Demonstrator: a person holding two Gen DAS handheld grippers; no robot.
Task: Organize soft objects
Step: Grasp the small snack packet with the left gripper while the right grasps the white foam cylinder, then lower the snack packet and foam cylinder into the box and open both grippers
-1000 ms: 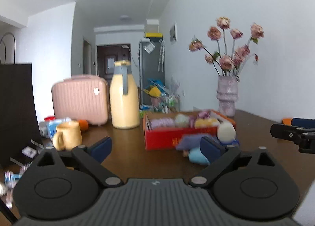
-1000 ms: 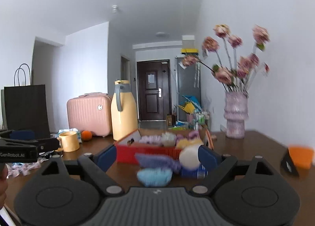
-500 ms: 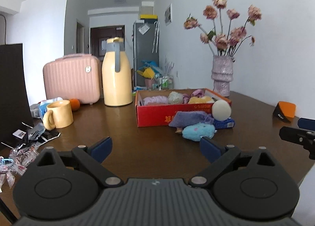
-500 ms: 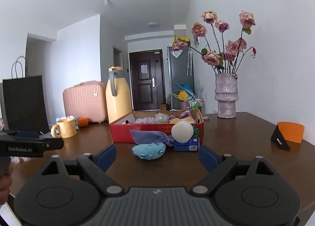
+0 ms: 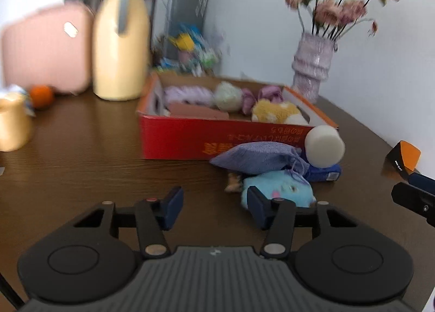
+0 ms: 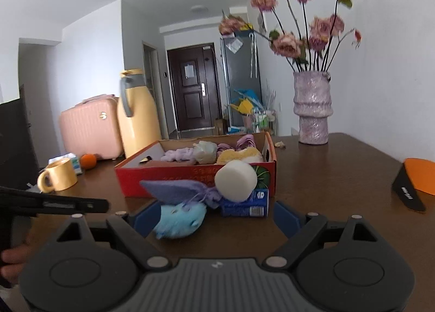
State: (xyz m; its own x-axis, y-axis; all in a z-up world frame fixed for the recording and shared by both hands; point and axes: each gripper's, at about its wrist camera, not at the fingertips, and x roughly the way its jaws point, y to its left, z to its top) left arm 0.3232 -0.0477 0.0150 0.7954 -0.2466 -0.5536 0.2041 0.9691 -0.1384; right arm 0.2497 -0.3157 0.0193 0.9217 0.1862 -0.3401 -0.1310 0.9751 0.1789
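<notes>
Right now my left gripper (image 5: 213, 203) tilts down toward the brown table (image 5: 95, 149), its jaws closing with only bare wood between them; the right-hand pad sits just in front of the blue plush toy (image 5: 282, 187) and covers its near edge, so I cannot tell whether they touch. My right gripper (image 6: 216, 217) points more level, jaws wide, the toy lying low between its pads and touching neither that I can see. Above the toy in the frame, a purple drawstring pouch (image 6: 176, 188) drapes over it, and a white foam cylinder (image 6: 236, 180) rests on a small blue carton (image 6: 244, 204), all against the front wall of the red box (image 6: 163, 176) at centre. Inside the box, soft things are packed together and partly hidden by its wall. Much of the left wrist view is smeared, especially its upper left.
</notes>
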